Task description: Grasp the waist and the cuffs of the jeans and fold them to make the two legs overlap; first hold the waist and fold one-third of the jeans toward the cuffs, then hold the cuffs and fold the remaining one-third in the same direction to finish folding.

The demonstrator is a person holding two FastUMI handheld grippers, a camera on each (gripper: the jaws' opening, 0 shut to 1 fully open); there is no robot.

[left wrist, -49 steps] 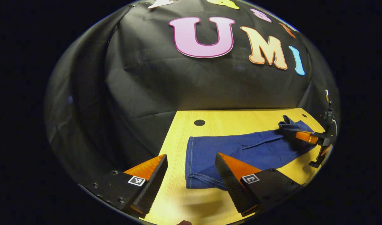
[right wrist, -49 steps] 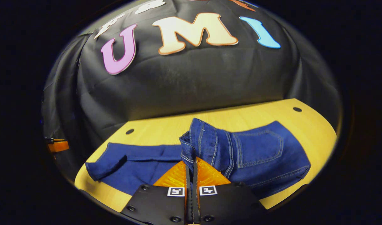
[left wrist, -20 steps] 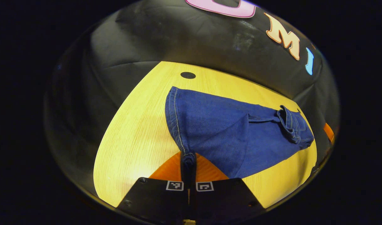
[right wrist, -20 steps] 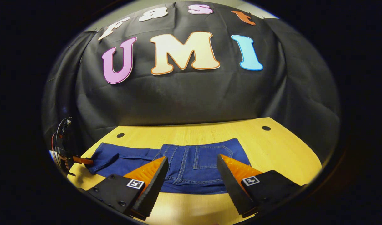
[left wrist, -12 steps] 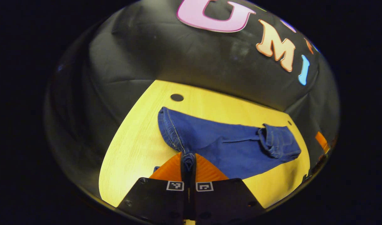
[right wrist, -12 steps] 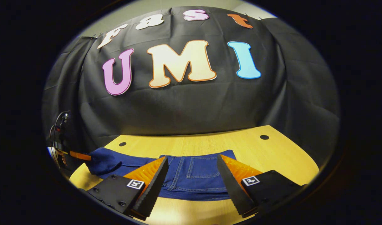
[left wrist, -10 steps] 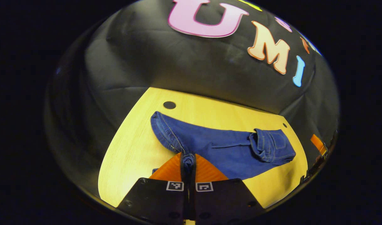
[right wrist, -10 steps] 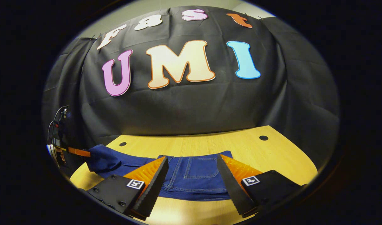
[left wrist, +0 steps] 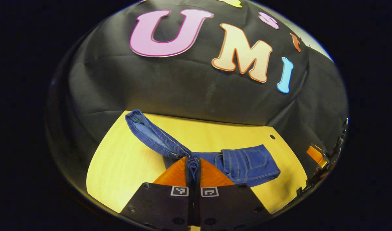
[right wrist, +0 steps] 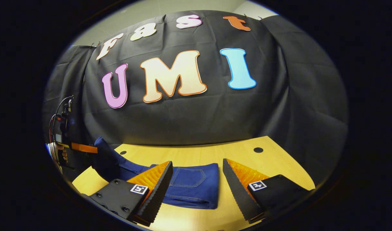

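Left gripper point(left wrist: 192, 166) clamped on the jeans' cuffs point(left wrist: 192, 163) — lifted off the table point(left wrist: 118, 166). Right gripper point(right wrist: 197, 179) fingers apart (holding nothing) above the folded waist point(right wrist: 191, 183).

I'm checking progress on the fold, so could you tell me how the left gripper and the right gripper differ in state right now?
The left gripper is shut on the jeans' cuff, while the right gripper is open and holds nothing. The left gripper has its cuff end raised off the table; the right gripper hovers over the folded waist part, which lies flat. Both point toward the jeans.
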